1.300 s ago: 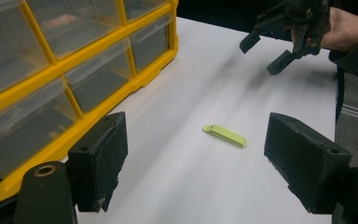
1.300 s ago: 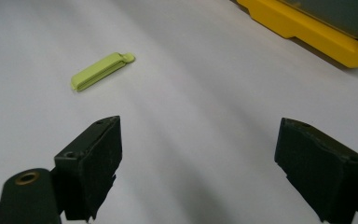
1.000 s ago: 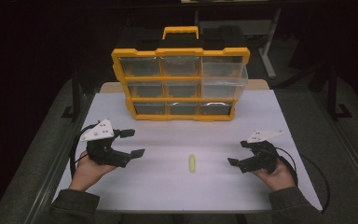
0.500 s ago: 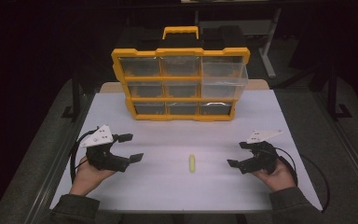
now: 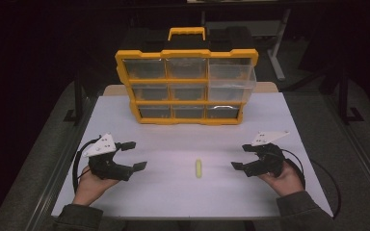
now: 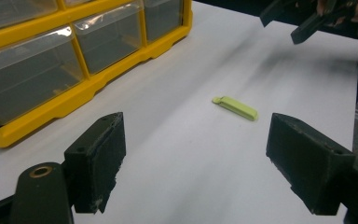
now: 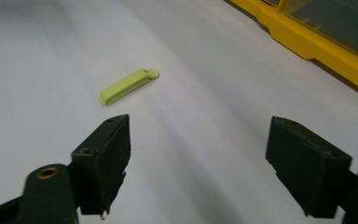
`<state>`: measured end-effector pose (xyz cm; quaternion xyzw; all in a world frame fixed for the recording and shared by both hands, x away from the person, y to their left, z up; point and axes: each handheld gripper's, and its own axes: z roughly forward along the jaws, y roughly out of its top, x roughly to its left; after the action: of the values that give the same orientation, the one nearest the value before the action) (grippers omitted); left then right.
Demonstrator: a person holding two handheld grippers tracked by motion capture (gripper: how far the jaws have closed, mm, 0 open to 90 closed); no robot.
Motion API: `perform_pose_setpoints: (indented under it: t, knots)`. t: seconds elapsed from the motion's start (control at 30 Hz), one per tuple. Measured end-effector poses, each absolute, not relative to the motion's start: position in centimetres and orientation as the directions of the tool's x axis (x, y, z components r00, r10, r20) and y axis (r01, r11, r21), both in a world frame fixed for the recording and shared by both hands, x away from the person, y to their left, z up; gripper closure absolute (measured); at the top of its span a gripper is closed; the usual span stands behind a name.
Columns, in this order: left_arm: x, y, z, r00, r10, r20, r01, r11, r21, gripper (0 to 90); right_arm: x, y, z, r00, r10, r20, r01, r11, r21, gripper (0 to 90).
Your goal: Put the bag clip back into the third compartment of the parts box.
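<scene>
A small lime-green clip (image 5: 198,168) lies flat on the white table (image 5: 173,197), midway between my two grippers. My left gripper (image 5: 134,155) hovers to its left, jaws open and empty, pointing at the clip (image 6: 235,107), which lies well beyond the left gripper's fingertips (image 6: 196,163). To the clip's right is my right gripper (image 5: 242,157), also open with nothing between its jaws. Its jaws have just been closing a little. In the right gripper view the clip (image 7: 127,85) lies ahead and to the left of the right gripper (image 7: 198,163).
A yellow parts organizer (image 5: 188,86) with clear drawers and a top handle stands upright at the back of the table. Its upper right drawer (image 5: 231,77) juts out. Dark floor surrounds the table.
The left hand has drifted slightly toward the near edge. The clip and the right hand stay where they were.
</scene>
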<state>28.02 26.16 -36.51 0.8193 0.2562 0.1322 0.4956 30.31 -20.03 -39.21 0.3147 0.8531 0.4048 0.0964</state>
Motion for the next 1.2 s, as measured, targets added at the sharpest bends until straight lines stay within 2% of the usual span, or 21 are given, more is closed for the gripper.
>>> perform_pose_setpoints:
  t: [0.03, 0.27, 0.43, 0.5, 0.53, 0.57, 0.67, 0.73, 1.2]
  knots:
    - [28.0, 26.2, -36.7, 0.833, 0.552, -0.033, 0.287, -0.381, 0.879, 20.0, 30.3, -19.7, -38.8, -0.787, 0.608, 0.109, 0.463, 0.464, 0.755, 29.5]
    - [27.9, 26.0, -37.5, 0.832, 0.553, -0.032, 0.295, -0.393, 0.871, 20.0, 30.6, -17.7, -37.4, -0.812, 0.572, 0.116, 0.445, 0.479, 0.756, 49.3]
    - [27.8, 26.2, -37.6, 0.83, 0.558, -0.031, 0.29, -0.383, 0.877, 20.0, 31.0, -16.0, -37.0, -0.837, 0.533, 0.125, 0.438, 0.516, 0.736, 68.1]
    - [27.8, 26.3, -37.6, 0.829, 0.559, -0.029, 0.284, -0.375, 0.882, 20.0, 31.1, -15.2, -37.1, -0.846, 0.519, 0.124, 0.436, 0.538, 0.721, 73.6]
    - [27.8, 26.3, -37.6, 0.829, 0.559, -0.029, 0.284, -0.375, 0.882, 20.0, 31.1, -15.2, -37.1, -0.846, 0.519, 0.124, 0.436, 0.538, 0.721, 73.6]
    - [27.8, 26.4, -37.6, 0.827, 0.561, -0.03, 0.288, -0.377, 0.881, 20.0, 31.2, -14.3, -37.3, -0.859, 0.496, 0.124, 0.428, 0.565, 0.706, 78.8]
    - [27.6, 26.4, -37.7, 0.823, 0.567, -0.042, 0.295, -0.364, 0.883, 20.1, 31.3, -13.4, -37.5, -0.865, 0.482, 0.139, 0.433, 0.578, 0.692, 86.1]
    - [27.6, 26.5, -37.7, 0.823, 0.567, -0.039, 0.292, -0.362, 0.885, 20.1, 31.4, -12.8, -37.7, -0.869, 0.473, 0.148, 0.433, 0.579, 0.691, 88.4]
    - [27.5, 26.1, -38.2, 0.83, 0.555, -0.053, 0.297, -0.36, 0.885, 20.0, 31.7, -8.1, -40.7, -0.876, 0.45, 0.172, 0.447, 0.626, 0.639, 88.7]
